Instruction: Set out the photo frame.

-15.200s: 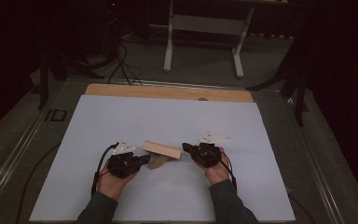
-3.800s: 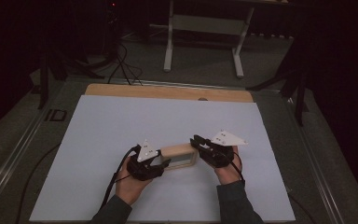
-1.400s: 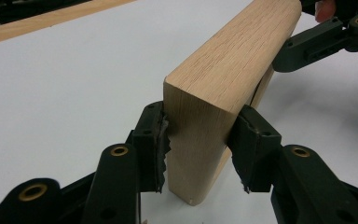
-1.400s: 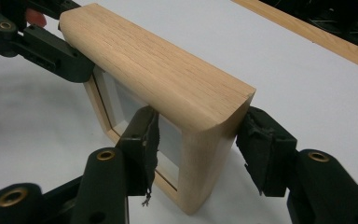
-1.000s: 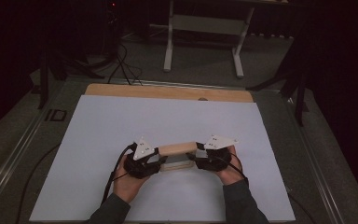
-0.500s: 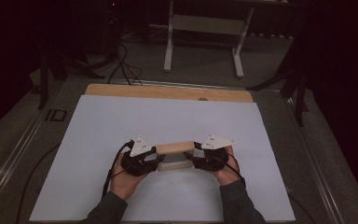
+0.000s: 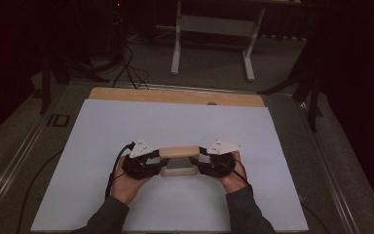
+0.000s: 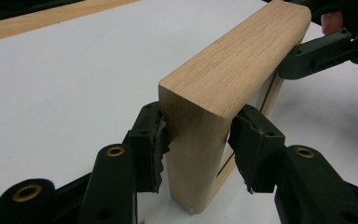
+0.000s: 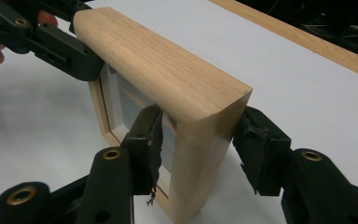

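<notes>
Wooden frame (image 7: 179, 160) stands on edge on the white tabletop (image 7: 175, 122), near the person's side and roughly centred between both hands, its long rounded top running left to right in the high view. At the frame's left end, the left claw (image 7: 152, 161) straddles the short upright side; in the left gripper view the left claw (image 8: 196, 140) has one pad against the wood on one face and the other pad just beside the opposite face, and its jaws have just been opening slightly with the frame between them. The frame (image 8: 223, 88) shows a plain oak grain and a rounded corner there. At the right end, the right claw (image 7: 203, 160) brackets the other short side; in the right gripper view the right claw (image 9: 198, 140) has its jaws on either face of the frame (image 9: 168, 74), just closing further, one pad lying over the inset pane, the other at the back face.
</notes>
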A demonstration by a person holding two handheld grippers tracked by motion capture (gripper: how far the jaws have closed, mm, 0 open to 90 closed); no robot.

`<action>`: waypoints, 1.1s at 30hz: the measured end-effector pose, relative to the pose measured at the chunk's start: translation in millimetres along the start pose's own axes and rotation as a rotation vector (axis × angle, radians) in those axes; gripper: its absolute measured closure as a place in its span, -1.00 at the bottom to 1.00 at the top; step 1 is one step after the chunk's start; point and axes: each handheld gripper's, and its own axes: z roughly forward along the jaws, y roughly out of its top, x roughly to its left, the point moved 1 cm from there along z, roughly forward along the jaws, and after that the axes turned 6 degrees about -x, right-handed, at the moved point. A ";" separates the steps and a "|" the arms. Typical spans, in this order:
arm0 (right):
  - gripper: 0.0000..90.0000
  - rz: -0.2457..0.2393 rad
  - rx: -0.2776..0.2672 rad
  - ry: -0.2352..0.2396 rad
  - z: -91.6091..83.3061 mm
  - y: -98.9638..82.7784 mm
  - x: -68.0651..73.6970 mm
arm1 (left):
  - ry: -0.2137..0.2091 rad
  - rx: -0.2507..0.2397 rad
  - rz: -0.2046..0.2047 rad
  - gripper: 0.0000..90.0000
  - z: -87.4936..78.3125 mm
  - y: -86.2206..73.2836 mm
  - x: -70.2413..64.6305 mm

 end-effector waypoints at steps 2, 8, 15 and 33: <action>0.15 -0.001 0.003 -0.003 1.4 0.7 0.3 | 0.001 -0.001 0.006 0.23 -0.2 0.8 1.4; 0.15 -0.001 -0.009 -0.014 2.8 5.5 -1.0 | 0.004 -0.009 0.019 0.23 -0.2 7.9 5.6; 0.15 0.007 -0.029 -0.029 6.4 12.3 -3.8 | 0.005 -0.016 0.032 0.22 0.2 15.7 13.3; 0.14 0.053 -0.038 -0.064 25.0 23.3 -17.1 | 0.000 -0.024 0.041 0.20 13.2 28.7 38.6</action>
